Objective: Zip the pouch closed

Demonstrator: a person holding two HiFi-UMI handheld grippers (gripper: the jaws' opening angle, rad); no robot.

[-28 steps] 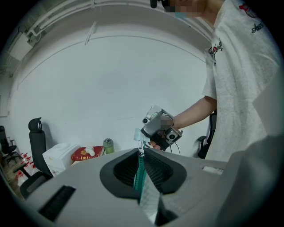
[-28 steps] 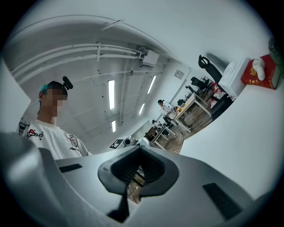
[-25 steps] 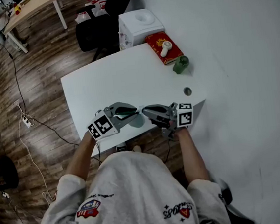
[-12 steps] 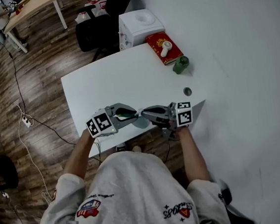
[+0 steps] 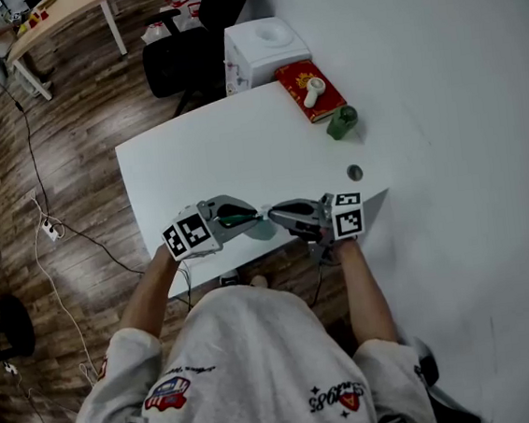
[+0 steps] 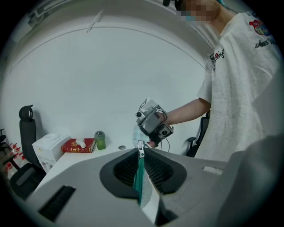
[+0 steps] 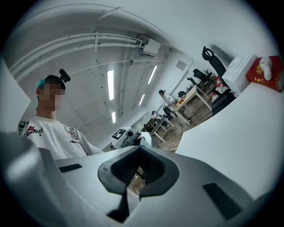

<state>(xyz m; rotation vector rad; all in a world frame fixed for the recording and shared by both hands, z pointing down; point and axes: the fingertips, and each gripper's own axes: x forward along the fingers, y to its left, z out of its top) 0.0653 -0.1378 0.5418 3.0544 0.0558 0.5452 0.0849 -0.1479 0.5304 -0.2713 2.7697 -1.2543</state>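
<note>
A pale teal pouch (image 5: 262, 225) hangs stretched between my two grippers, above the near edge of the white table (image 5: 193, 162). My left gripper (image 5: 247, 220) grips the pouch's green zip edge. Its jaws have just been closing with that edge between them. In the left gripper view the zip tape (image 6: 140, 177) runs between the pads, and the silver slider (image 6: 140, 149) sits just past the tips. My right gripper (image 5: 273, 216) is shut on the pouch's other end (image 6: 135, 133). In the right gripper view the right gripper (image 7: 133, 172) has its jaws together with only a thin dark strip between them.
At the table's far side lie a red box (image 5: 310, 89) with a white object on it, a green bottle (image 5: 341, 122) and a small round disc (image 5: 354, 173). A white box (image 5: 266, 48) and a black chair (image 5: 199, 34) stand beyond. A wall runs along the right.
The left gripper has edged slightly left and tilted a little. The right gripper and the pouch stay where they were.
</note>
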